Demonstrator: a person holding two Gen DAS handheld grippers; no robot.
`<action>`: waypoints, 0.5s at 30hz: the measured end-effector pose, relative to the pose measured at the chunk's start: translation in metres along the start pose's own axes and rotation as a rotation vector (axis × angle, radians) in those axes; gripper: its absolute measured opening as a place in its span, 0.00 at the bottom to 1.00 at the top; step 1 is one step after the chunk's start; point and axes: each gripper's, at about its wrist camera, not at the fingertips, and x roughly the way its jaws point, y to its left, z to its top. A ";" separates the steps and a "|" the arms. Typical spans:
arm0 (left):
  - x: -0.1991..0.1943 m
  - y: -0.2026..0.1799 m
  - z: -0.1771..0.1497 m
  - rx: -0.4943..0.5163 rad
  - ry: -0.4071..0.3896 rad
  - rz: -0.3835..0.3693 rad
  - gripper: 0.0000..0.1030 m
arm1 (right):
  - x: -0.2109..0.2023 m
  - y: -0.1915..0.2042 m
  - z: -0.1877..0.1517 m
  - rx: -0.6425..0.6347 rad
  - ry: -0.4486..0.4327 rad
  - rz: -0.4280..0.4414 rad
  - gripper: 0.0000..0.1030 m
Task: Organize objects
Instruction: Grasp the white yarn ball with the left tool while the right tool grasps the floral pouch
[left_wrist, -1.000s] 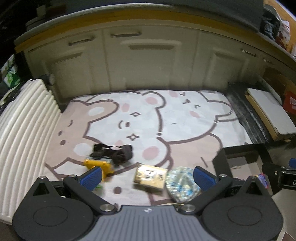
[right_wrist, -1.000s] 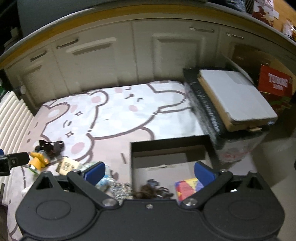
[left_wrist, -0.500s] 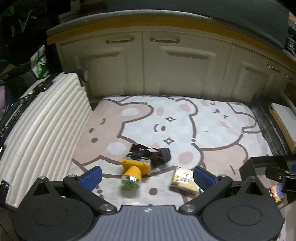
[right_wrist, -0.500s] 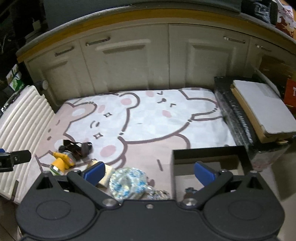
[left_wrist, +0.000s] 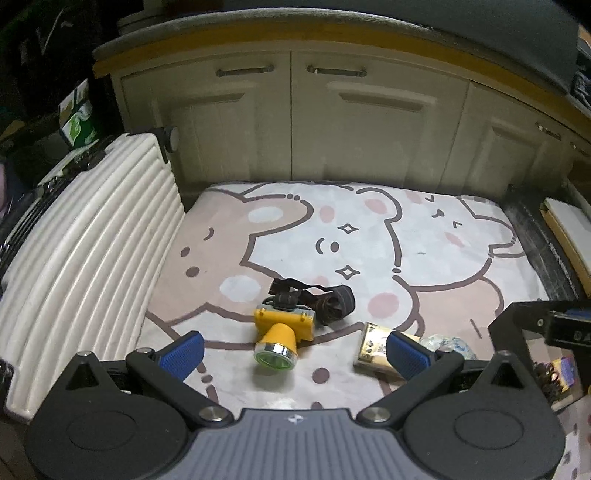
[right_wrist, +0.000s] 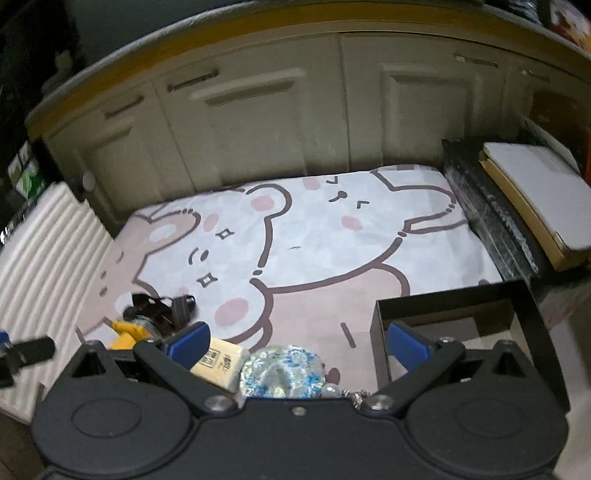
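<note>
A yellow headlamp (left_wrist: 282, 334) with a black strap (left_wrist: 325, 299) lies on the bear-print mat (left_wrist: 369, 236), straight ahead of my open left gripper (left_wrist: 293, 350). To its right lies a tan packet (left_wrist: 373, 350), then a blue-and-white floral pouch (left_wrist: 448, 345). My right gripper (right_wrist: 297, 341) is open and empty, hovering over the pouch (right_wrist: 282, 371) and the packet (right_wrist: 221, 363). The headlamp (right_wrist: 127, 332) shows at the left in the right wrist view. A black open box (right_wrist: 448, 299) sits at the mat's right edge, and the left wrist view shows small items inside the box (left_wrist: 509, 321).
A white ribbed suitcase (left_wrist: 81, 251) lies along the mat's left side. Cream cabinet doors (left_wrist: 295, 122) close off the back. A dark wrapped block topped by a flat board (right_wrist: 532, 192) stands at the right. A beaded chain (right_wrist: 347, 393) lies by the pouch.
The left gripper has swung left, bringing the headlamp from the lower left to between its fingers. The right gripper has swung left from over the box to over the pouch and packet.
</note>
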 end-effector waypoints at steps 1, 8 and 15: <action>0.001 0.001 -0.001 0.019 -0.010 0.005 1.00 | 0.003 0.003 -0.001 -0.017 0.007 -0.001 1.00; 0.020 0.008 -0.011 0.129 0.013 -0.010 1.00 | 0.041 0.013 -0.008 -0.064 0.153 0.053 1.00; 0.047 0.016 -0.022 0.168 0.154 -0.067 0.97 | 0.072 0.013 -0.010 -0.016 0.247 0.052 1.00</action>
